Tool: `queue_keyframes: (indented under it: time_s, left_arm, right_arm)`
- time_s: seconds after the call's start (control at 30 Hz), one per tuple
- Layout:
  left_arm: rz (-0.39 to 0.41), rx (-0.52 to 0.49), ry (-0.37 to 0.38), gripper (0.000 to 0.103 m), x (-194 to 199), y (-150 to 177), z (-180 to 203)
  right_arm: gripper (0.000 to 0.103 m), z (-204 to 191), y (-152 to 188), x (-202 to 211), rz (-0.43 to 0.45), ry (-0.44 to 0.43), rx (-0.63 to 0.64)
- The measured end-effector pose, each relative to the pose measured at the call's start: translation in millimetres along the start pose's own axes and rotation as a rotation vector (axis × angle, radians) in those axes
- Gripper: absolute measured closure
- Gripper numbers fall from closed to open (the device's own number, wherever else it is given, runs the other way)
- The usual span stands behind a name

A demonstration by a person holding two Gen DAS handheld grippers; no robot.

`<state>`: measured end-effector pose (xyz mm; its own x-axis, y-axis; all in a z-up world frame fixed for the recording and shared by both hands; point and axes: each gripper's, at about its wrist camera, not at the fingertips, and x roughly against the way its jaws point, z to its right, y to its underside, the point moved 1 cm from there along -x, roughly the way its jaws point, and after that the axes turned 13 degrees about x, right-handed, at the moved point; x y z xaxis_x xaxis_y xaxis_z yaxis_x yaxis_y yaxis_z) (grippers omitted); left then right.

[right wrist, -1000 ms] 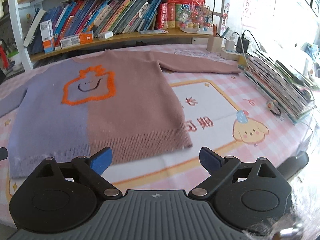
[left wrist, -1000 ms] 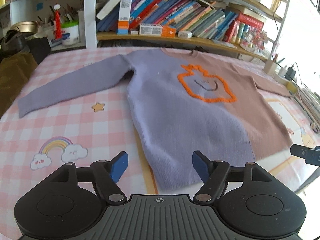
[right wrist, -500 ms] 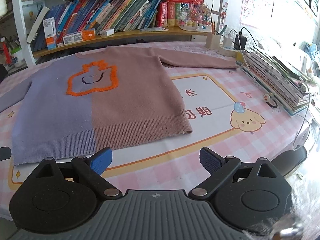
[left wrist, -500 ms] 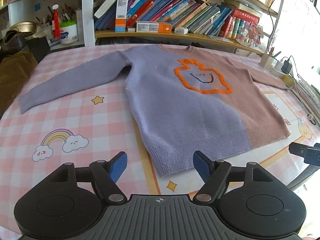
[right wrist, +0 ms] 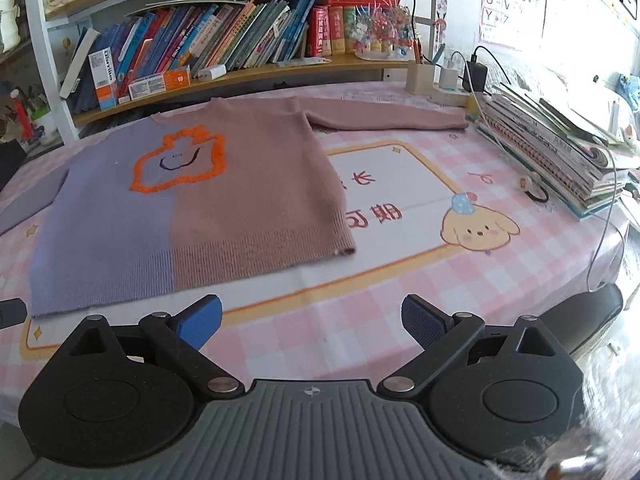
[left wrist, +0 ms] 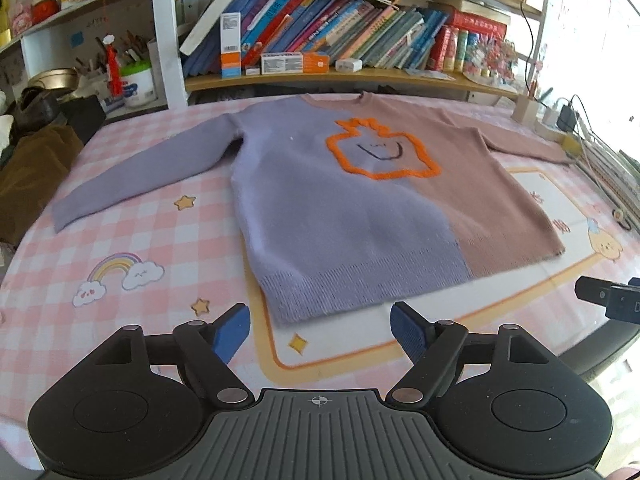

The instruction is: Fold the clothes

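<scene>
Both grippers have drawn back toward us since the earlier frames; the sweater's hem, which lay close under the fingers a second ago, now sits farther out on the cloth, and more of the near table shows. Our left gripper [left wrist: 320, 330] hangs with its jaws spread wide and nothing between them; our right gripper [right wrist: 312, 320] is the same, wide apart and empty, over bare cloth just short of the hem.

We see the sweater [left wrist: 360, 208] lying flat and face up on the pink checked tablecloth [left wrist: 132, 240]; its left half is lilac, its right half dusty brown, with an orange-outlined smiling figure on the chest; the lilac sleeve [left wrist: 132, 176] runs out to the left, the brown sleeve [right wrist: 384, 120] out to the right toward the stack of books [right wrist: 560, 148]. As we judge it, no fold has been made yet; the garment is only spread and ready, so both sleeves and the body fold are still to do.

As for writing: large Chinese characters are printed upside down on the cloth [right wrist: 372, 208] beside a cartoon puppy [right wrist: 478, 230]; an alphabet chart [right wrist: 516, 0] hangs on the wall with letters such as M, N, R, U, Y legible; the spines of the shelf books [left wrist: 320, 40] are too small for us to read.
</scene>
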<state>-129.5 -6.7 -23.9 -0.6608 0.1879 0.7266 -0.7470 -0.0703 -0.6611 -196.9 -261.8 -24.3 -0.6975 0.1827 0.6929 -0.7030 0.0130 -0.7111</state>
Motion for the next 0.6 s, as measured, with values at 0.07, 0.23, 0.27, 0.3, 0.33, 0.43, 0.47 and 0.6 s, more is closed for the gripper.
queue_keyframes:
  time_s: [0.07,0.23,0.27,0.3,0.33,0.43,0.47,0.6]
  left_arm:
    - [-0.004,-0.003,-0.005,0.023,3,4,3]
    - [-0.003,-0.009,-0.014,0.023,10,15,12]
    - [-0.002,-0.010,-0.015,0.023,12,17,13]
    - [0.002,-0.008,-0.019,0.023,14,18,13]
    - [0.006,-0.006,-0.022,0.023,16,19,13]
    - [0.015,0.003,-0.036,0.023,21,23,11]
    - [0.016,0.006,-0.040,0.023,23,25,10]
    - [0.020,0.021,-0.053,0.023,28,30,6]
  right_arm:
    - [0.006,4,4,3,0.000,-0.004,0.000]
    - [0.006,11,13,9,-0.007,-0.006,0.001]
    - [0.006,12,14,10,-0.006,-0.007,0.002]
    - [0.006,11,15,10,-0.004,-0.009,0.008]
    - [0.006,10,15,11,-0.002,-0.013,0.015]
    - [0.004,7,17,14,0.005,-0.023,0.035]
    - [0.003,6,17,14,0.008,-0.026,0.042]
    - [0.003,2,19,17,0.015,-0.041,0.067]
